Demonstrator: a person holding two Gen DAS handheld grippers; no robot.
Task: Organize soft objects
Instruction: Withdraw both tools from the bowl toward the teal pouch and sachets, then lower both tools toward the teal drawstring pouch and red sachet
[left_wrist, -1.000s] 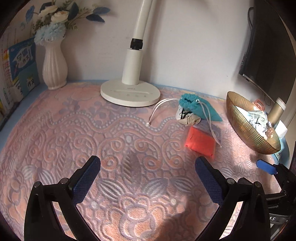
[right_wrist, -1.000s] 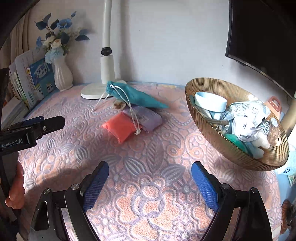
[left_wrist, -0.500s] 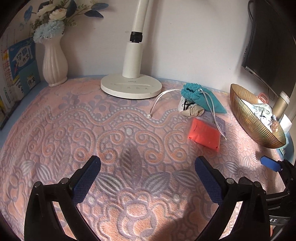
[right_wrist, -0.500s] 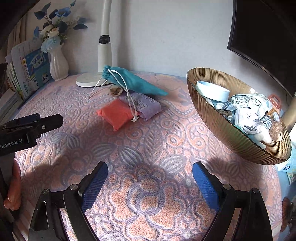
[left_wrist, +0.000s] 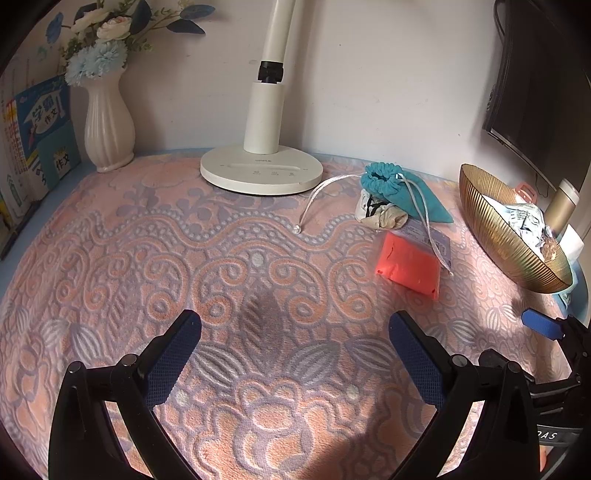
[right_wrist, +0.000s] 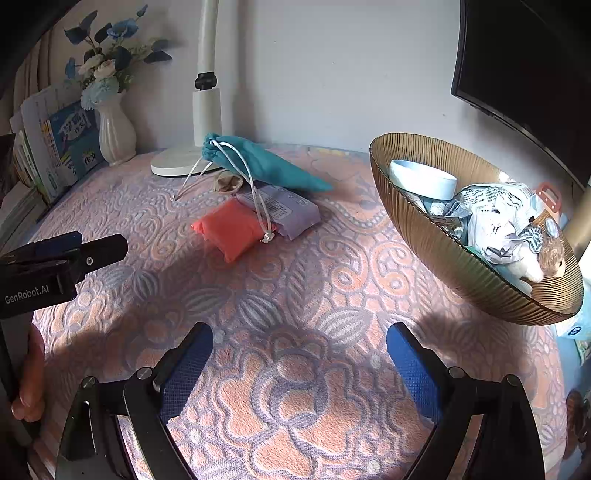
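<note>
A teal drawstring pouch (left_wrist: 400, 192) (right_wrist: 258, 166) lies near the lamp base, its white cord trailing over an orange-red soft packet (left_wrist: 408, 266) (right_wrist: 231, 229) and a lilac packet (right_wrist: 291, 214). A crumpled beige and white cloth (left_wrist: 382, 216) sits against the pouch. My left gripper (left_wrist: 295, 328) hovers open over bare tablecloth, well short of the packets. My right gripper (right_wrist: 300, 334) is open too, with nothing between its fingers; the packets lie ahead to its left. One blue finger of it shows at the right edge of the left wrist view.
A gold ribbed bowl (left_wrist: 491, 225) (right_wrist: 436, 243) at the right holds a pale blue dish, crumpled cloths and a small plush toy. A white lamp base (left_wrist: 260, 171), a vase of flowers (left_wrist: 109, 129) and books stand along the back. A dark monitor hangs above the bowl.
Both views have shifted slightly, so the table objects sit a little higher in frame. Nothing on the table has moved and both grippers stay open.
</note>
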